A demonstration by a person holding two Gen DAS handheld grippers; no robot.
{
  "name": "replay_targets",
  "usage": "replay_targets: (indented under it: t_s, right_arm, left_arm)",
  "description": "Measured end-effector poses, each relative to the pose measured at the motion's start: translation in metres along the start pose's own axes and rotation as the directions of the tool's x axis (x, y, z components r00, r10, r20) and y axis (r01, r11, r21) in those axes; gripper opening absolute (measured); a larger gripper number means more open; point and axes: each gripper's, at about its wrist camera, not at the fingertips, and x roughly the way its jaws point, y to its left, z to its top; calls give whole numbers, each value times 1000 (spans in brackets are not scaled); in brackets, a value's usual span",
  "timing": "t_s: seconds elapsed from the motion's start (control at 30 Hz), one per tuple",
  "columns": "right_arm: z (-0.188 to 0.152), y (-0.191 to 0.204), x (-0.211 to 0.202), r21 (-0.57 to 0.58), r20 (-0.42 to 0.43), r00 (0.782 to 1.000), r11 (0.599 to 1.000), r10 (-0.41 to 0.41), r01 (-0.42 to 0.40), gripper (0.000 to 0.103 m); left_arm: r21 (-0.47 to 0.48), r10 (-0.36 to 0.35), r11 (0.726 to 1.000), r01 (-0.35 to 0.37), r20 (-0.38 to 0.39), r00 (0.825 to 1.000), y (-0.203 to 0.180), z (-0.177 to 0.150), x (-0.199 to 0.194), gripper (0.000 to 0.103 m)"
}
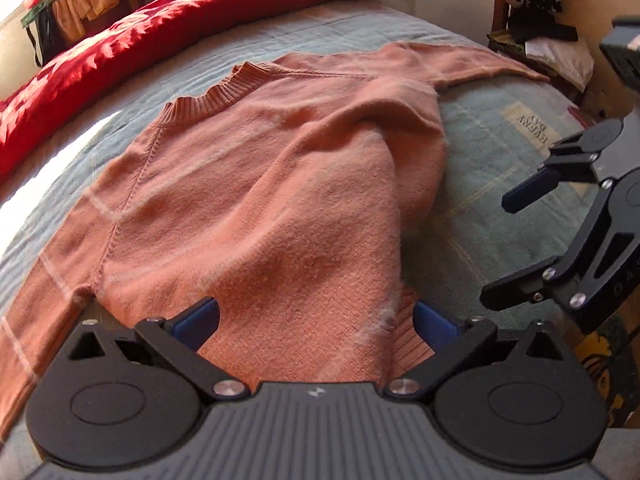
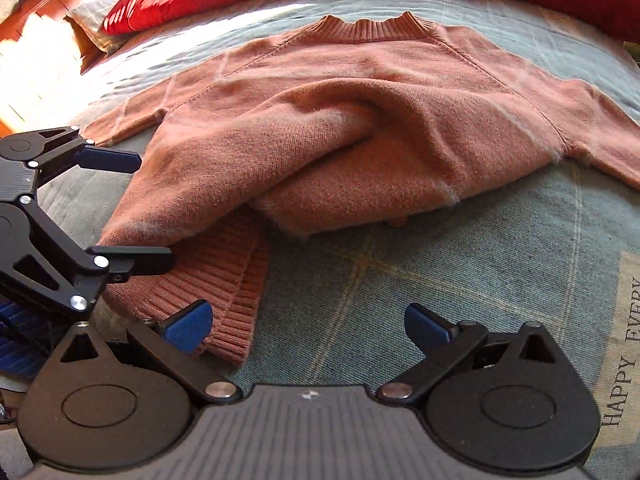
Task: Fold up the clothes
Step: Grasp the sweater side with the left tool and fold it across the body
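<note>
Both grippers, left (image 1: pixel 316 322) and right (image 2: pixel 308 326), spread wide-fingered over a fuzzy, rumpled salmon knit sweater (image 1: pixel 256 184).

Home bedroom: bed (image 1: pixel 120 92), red duvet (image 1: pixel 180 20), hanging clothes (image 1: pixel 86 2).

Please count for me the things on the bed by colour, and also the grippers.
Pink: 1, the sweater
Red: 1, the duvet
Pale blue-green: 1, the bedcover
Black grippers: 2, the left gripper and the right gripper
Total: 5
</note>
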Motion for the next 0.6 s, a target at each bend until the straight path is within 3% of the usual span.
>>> replay_targets:
  t_s: [0.07, 0.1, 0.27, 0.43, 0.6]
  right_arm:
    - [-1, -6, -2, 11, 3, 1000, 1000, -11, 11, 103]
    - [-1, -9, -3, 17, 3, 1000, 1000, -12, 12, 103]
    - [-3, -21, -5, 57, 11, 1000, 998, -21, 21, 103]
    - [8, -22, -1, 96, 38, 999, 995, 25, -29, 103]
    - [34, -15, 18, 49, 72, 996, 997, 49, -53, 103]
  left_arm:
    - [74, 96, 993, -97, 11, 995, -1, 3, 5, 102]
    - [79, 111, 990, -113, 25, 993, 5, 6, 5, 103]
    - [71, 135, 988, -140, 70, 988, 42, 17, -2, 103]
    - [26, 141, 989, -144, 90, 986, 80, 31, 5, 103]
    - [0, 115, 993, -116, 111, 987, 104, 39, 18, 103]
